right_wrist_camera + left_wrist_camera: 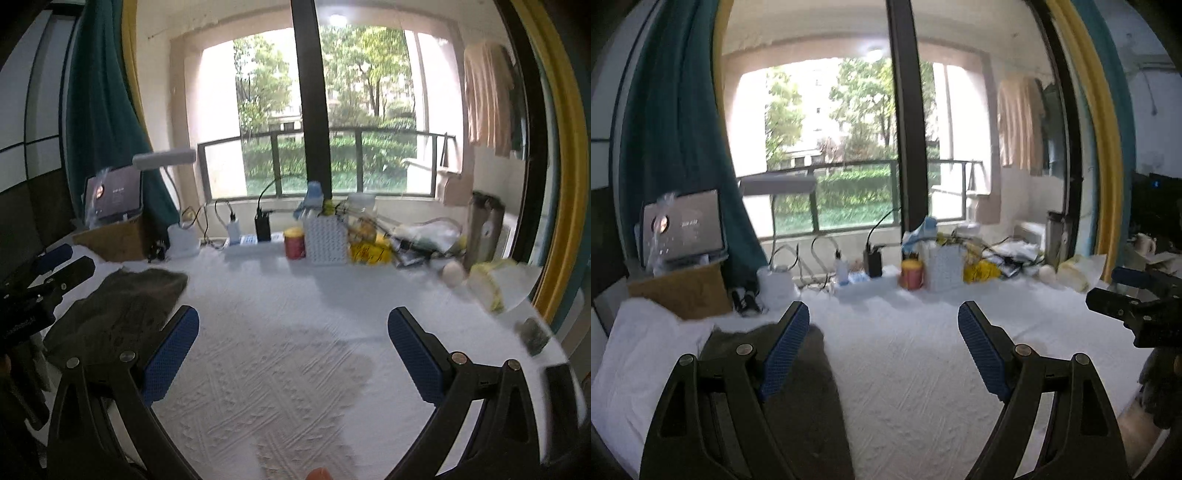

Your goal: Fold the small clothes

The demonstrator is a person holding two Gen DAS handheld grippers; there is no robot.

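**Both hands free, dark garment lying at the left**

Your left gripper (pixel 884 323) has its fingers spread wide with nothing between them; the same goes for your right gripper (pixel 293 332), wide and empty over bare white cover. The dark garment (pixel 122 314) lies flat on the worktop (pixel 280 369), on the left side, partly under your left gripper's left finger. It looks like a compact, folded shape, though blur hides the edges. No other loose clothes show on the white surface, so little seems left. Bottles, boxes and cables crowd the far edge by the window.
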